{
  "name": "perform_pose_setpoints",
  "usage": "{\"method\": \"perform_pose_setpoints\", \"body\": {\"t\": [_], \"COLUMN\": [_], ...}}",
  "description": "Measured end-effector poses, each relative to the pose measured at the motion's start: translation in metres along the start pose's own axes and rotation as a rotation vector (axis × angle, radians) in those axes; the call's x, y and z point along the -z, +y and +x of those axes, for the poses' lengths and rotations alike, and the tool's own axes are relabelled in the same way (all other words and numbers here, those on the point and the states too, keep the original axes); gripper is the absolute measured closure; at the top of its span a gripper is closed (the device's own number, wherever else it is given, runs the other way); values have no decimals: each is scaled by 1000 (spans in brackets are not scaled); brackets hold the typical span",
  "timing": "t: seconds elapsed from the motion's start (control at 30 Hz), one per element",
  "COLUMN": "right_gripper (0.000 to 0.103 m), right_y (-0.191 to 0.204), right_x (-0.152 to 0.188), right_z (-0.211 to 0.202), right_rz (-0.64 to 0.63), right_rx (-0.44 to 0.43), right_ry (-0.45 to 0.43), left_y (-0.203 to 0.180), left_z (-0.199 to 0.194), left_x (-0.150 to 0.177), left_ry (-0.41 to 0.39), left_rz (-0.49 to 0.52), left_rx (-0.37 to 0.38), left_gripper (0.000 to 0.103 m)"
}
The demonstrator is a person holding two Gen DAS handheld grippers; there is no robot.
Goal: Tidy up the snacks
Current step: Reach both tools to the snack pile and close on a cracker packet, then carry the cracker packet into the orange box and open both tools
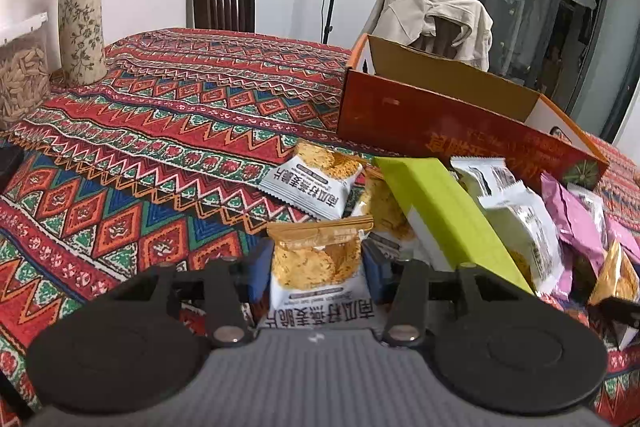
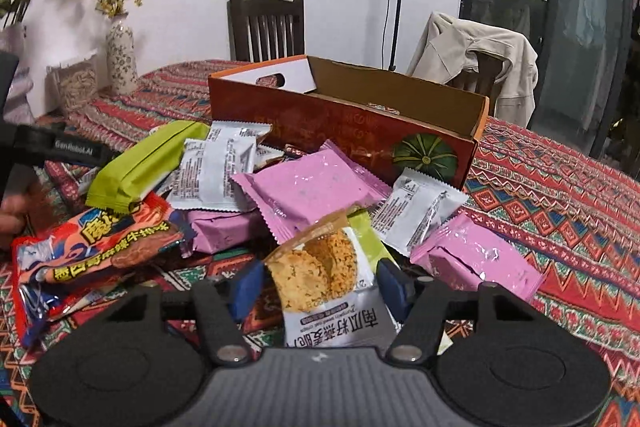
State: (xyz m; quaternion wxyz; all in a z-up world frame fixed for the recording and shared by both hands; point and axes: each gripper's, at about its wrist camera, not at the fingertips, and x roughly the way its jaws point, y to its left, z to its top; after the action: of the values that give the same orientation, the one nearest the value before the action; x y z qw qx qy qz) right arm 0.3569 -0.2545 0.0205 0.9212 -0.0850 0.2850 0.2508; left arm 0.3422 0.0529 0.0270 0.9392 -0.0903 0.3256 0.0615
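1. The tabletop (image 1: 168,115) is the biggest thing here, covered in a red, blue and green zigzag cloth, with dark chairs at its far side.
2. An open orange-red cardboard box (image 2: 344,131) sits on the far right part of it, long side running left to right, a green pumpkin printed at its right end.
3. The snack pile (image 2: 280,187) lies heaped just in front of the box: a long lime-green packet (image 2: 140,167) slanting from near left up to far right, pink packets (image 2: 308,187), white sachets and a red-orange noodle-style pack (image 2: 96,243) at the near left.
4. A flowered vase (image 1: 80,23) with yellow blossoms stands far left, beside a clear container of seeds.
5. The left claw (image 1: 318,263) is clamped on a white oat-crisp packet (image 1: 320,267), blue pads pressing both sides. The packet stands lengthwise away from the claw, gold sealed edge pointing far, printed crisps showing.
6. The right claw (image 2: 320,287) straddles a similar crisp packet (image 2: 324,279) at the near edge of the pile, tilted, its gold end pointing far left. The right pad meets the packet; a gap shows at the left pad, so it is not yet clamped.
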Motion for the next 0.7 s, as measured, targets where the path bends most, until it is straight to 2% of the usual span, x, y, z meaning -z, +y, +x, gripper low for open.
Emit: {"method": "perform_pose_setpoints", "body": {"t": [0.03, 0.2, 0.37, 0.57, 0.7], "right_gripper": [42, 55, 56, 56, 56], "right_y": [-1, -1, -3, -5, -16], "right_x": [1, 4, 6, -3, -32], "right_z": [0, -6, -19, -43, -55], "right_rz": [3, 18, 53, 94, 140], "right_rx": [-1, 3, 12, 55, 64], "right_ry": [-6, -22, -28, -87, -158], "left_y": [0, -2, -3, -9, -19], "left_z": [-3, -22, -52, -67, -55], "left_x": [0, 2, -3, -37, -86], "left_ry": [-3, -15, -69, -149, -204], "left_rz": [-3, -15, 4, 85, 159], "left_rx": [10, 13, 29, 98, 185], "left_gripper": [63, 64, 64, 64, 64]}}
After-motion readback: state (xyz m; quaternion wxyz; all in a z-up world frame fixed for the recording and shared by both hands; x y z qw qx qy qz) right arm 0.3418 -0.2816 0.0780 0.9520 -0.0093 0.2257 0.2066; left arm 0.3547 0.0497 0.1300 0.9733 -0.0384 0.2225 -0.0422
